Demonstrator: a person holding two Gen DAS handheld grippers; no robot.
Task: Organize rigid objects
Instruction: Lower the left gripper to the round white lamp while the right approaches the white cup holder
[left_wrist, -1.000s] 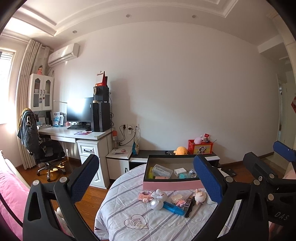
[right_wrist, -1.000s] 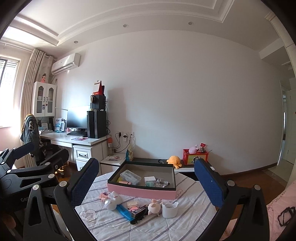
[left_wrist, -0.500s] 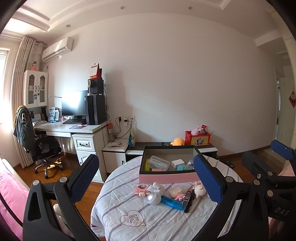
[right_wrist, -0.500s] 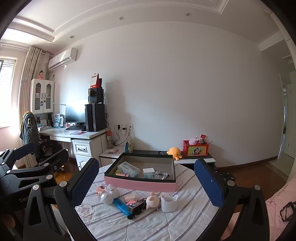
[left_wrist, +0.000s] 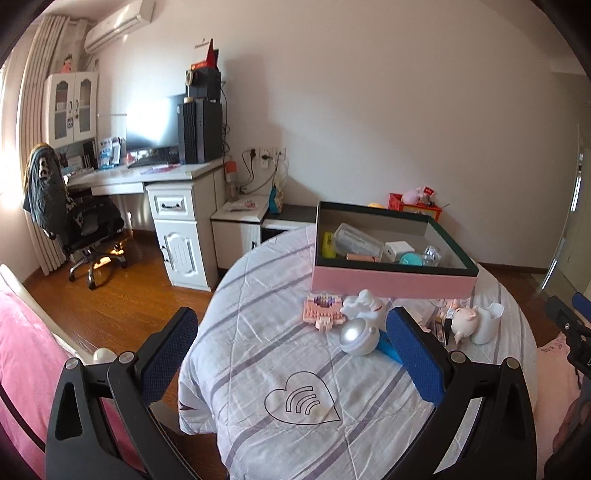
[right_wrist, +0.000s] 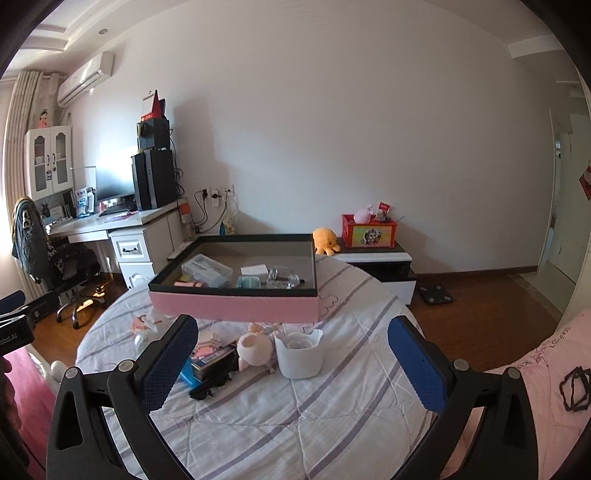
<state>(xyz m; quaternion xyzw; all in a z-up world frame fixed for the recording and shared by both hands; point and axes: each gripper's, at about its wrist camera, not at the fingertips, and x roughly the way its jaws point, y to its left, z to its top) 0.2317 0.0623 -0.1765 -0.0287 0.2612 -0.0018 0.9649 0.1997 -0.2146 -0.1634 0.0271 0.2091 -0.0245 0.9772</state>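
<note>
Both grippers hang over a round table (left_wrist: 258, 369) with jaws spread wide, holding nothing. The left gripper (left_wrist: 291, 347) faces a heart print on the striped cloth; just beyond its right finger lie a silver ball (left_wrist: 358, 336), a white figurine (left_wrist: 364, 302) and a pink block toy (left_wrist: 321, 310). The right gripper (right_wrist: 291, 354) frames a white cup (right_wrist: 299, 354) beside a pig figure (right_wrist: 255, 350). Behind the scattered toys sits the pink box (right_wrist: 236, 306), already holding several small items.
</note>
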